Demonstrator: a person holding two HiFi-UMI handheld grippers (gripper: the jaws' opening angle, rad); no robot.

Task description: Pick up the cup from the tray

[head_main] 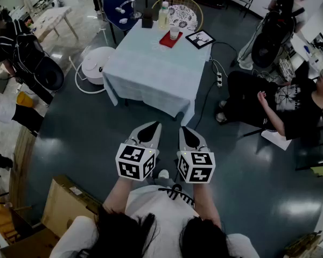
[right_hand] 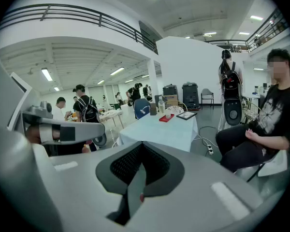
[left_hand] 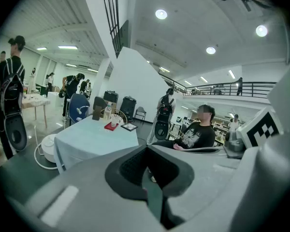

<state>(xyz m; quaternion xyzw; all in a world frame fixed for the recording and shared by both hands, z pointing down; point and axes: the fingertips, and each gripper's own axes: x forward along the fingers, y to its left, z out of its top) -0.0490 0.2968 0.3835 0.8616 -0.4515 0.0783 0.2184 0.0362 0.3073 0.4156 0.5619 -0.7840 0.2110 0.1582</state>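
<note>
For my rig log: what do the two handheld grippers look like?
The left gripper and right gripper are pale grey, tapering shells with black inner pads, each topped by a white cube of black square markers. The wearer's top is white.

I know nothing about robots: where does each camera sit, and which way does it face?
Head view: on the person's head, facing steeply down; shows left gripper, right gripper, forearms, hair.
Left gripper view: on that gripper, along its shut jaws toward the table.
Right gripper view: likewise; left gripper at its left edge.
Shared: all show the cup on the red tray.
</note>
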